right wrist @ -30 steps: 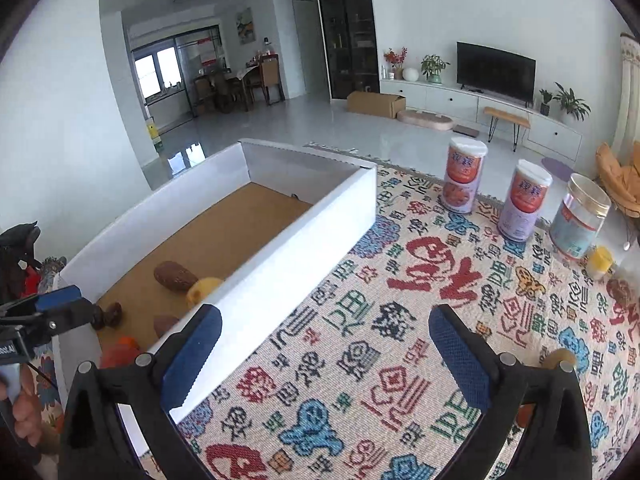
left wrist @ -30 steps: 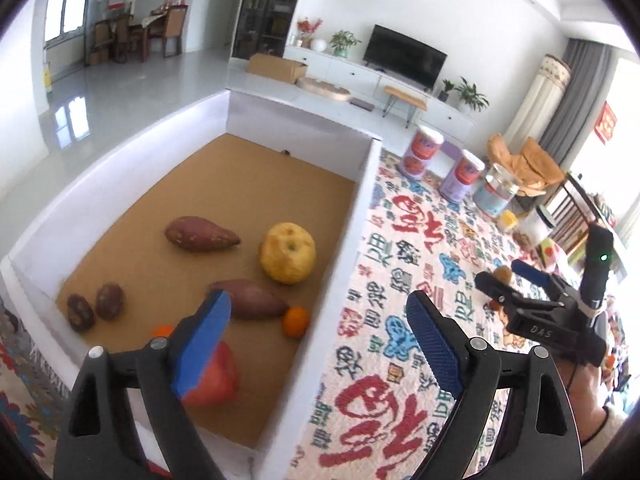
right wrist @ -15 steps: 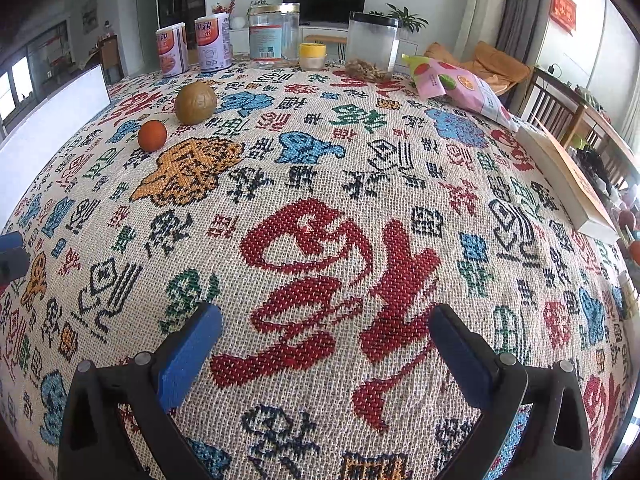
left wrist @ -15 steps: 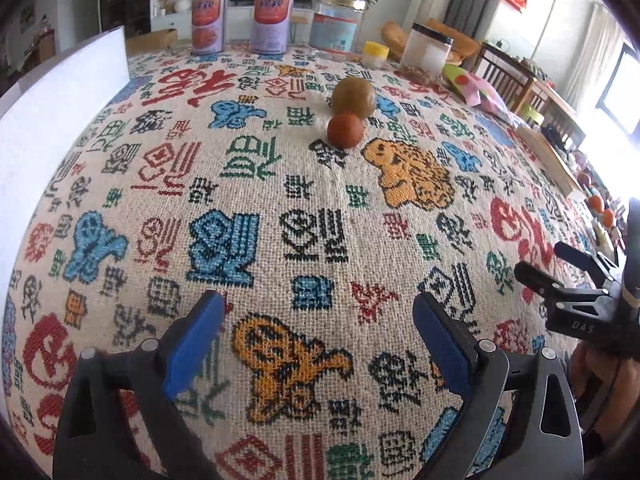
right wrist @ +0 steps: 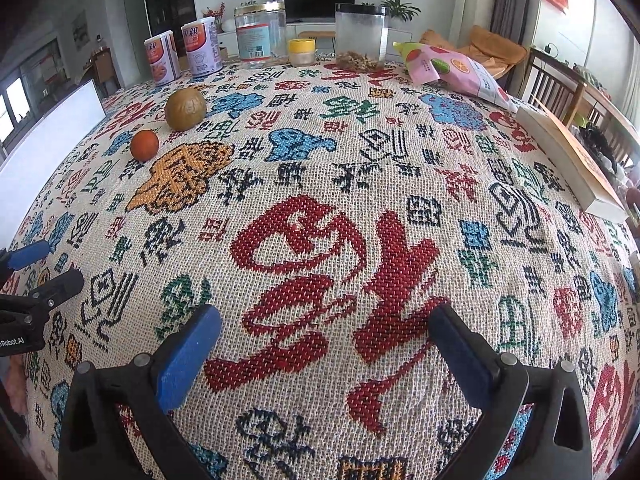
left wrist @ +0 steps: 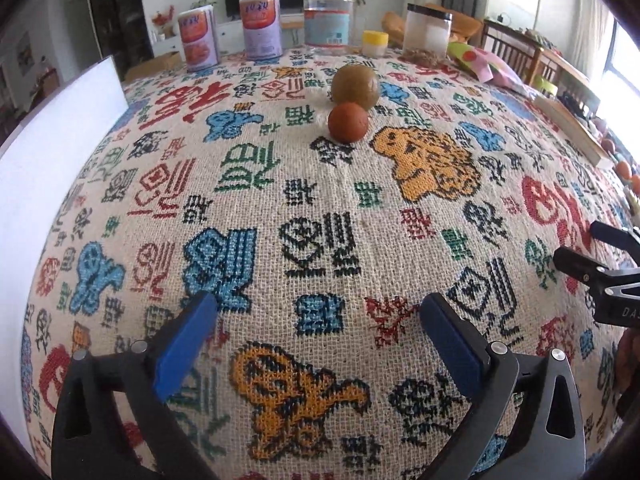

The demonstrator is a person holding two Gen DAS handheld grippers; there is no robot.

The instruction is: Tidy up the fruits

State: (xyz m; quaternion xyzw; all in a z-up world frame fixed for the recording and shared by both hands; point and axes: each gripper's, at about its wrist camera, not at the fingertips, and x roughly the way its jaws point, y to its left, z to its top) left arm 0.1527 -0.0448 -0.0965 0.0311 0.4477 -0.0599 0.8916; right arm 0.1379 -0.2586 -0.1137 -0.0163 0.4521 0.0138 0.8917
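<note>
Fruits first, left wrist view: small orange-red fruit (left wrist: 348, 122) and bigger olive-brown fruit (left wrist: 355, 87) sit on the woven tablecloth (left wrist: 320, 240), touching or nearly so, brown one just behind. Both roundish, no clear long axis, so no pointing direction to give; skin looks matte. Cloth is coarse burlap-like weave w/ stitched red, blue, green, black characters and orange animal shapes. Left gripper (left wrist: 318, 322) low in frame, black frame w/ blue pads, jaws opening, wide apart, nothing between them, only cloth below. Fruits well ahead of it, slightly right of its centre line. White box wall (left wrist: 52, 152) at left edge. Right gripper (left wrist: 592, 256) peeks in at right edge, state unclear from here.

Right wrist view: same two fruits far up-left, orange-red one (right wrist: 144, 145) nearer, brown one (right wrist: 185, 109) behind and to its right, a small gap showing. Right gripper (right wrist: 324, 344) spread wide, empty, over big red character; fruits well apart from it. Left gripper's tips (right wrist: 40, 268) at left edge. Back row: two cans (right wrist: 182, 58), clear jars (right wrist: 260, 32), snack bag (right wrist: 452, 68); book (right wrist: 568, 160) right.
</note>
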